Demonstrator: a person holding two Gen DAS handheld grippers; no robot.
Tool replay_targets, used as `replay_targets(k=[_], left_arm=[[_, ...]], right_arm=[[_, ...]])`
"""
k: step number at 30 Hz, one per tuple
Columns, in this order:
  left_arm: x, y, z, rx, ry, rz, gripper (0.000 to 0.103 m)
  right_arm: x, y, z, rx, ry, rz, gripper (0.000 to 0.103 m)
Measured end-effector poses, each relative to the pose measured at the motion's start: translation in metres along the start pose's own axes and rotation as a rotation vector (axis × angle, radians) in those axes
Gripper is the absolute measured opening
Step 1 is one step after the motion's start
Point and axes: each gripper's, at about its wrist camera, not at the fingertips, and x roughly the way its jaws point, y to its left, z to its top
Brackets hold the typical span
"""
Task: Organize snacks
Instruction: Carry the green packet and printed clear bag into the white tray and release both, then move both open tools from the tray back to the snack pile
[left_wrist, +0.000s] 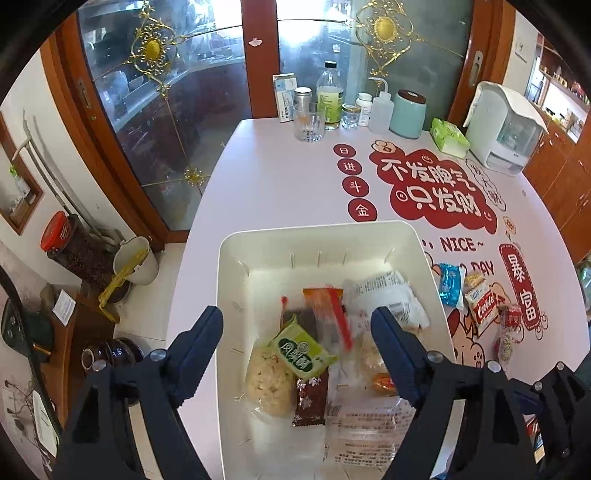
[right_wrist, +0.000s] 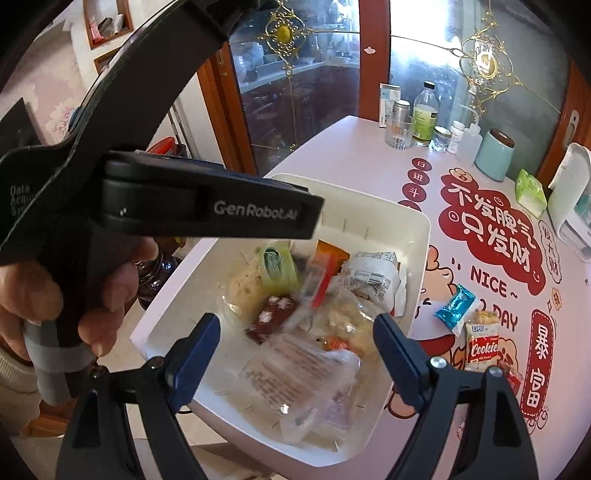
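Note:
A white bin (left_wrist: 321, 236) (right_wrist: 421, 229) sits at the table's near left edge and holds several snack packets, among them a green packet (left_wrist: 301, 352) (right_wrist: 277, 266) and a white wrapped bun (left_wrist: 388, 295) (right_wrist: 373, 275). My left gripper (left_wrist: 297, 332) is open above the bin, holding nothing. My right gripper (right_wrist: 297, 338) is open above the bin's near end, also empty. Loose on the table right of the bin lie a blue packet (left_wrist: 450, 284) (right_wrist: 454, 308), a Cookie packet (left_wrist: 480, 306) (right_wrist: 482, 345) and a red sweet (left_wrist: 511, 317).
At the table's far end stand a glass (left_wrist: 308, 122), bottles (left_wrist: 330, 98), a teal canister (left_wrist: 408, 114), a green tissue pack (left_wrist: 448, 136) and a white appliance (left_wrist: 502, 129). The left gripper's body and the hand (right_wrist: 74, 280) fill the right wrist view's left side. Glass doors stand behind.

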Motion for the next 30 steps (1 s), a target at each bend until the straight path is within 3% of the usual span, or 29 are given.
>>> replay_targets(k=[17,30], left_arm=[[0.010,-0.014,-0.017,0.028,0.048,-0.004,0.082],[0.022,-0.069,-0.013,0.118,0.070,-0.049,0.082]], right_arm=[[0.002,-0.014,-0.009,0.076,0.029,0.013,0.086],[-0.006,-0.052,-0.026,0.181,0.038,-0.017,0.086]])
